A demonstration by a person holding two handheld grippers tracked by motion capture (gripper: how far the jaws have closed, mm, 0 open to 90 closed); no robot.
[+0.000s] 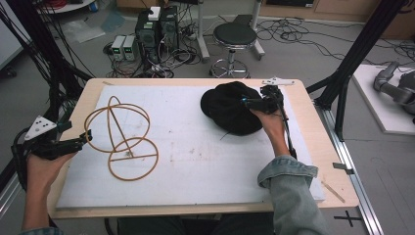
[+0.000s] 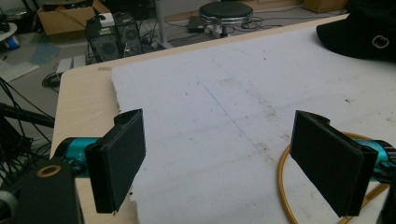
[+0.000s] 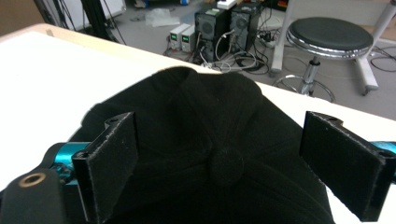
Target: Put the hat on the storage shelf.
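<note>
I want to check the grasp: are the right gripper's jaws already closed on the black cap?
No: in the right gripper view the right gripper has its jaws wide apart over the black cap.

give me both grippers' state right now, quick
left gripper: open, holding nothing, jaws spread by the wire hat stand.
right gripper: open, jaws either side of the black cap, not closed on it.

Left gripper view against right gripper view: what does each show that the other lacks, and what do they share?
The left gripper view has the yellow wire stand beside the open left tool and the hat's round emblem. The right gripper view has the hat's crown button between the open right tool's jaws. Both show the black hat, the white board, the stool and the computer cases.
</note>
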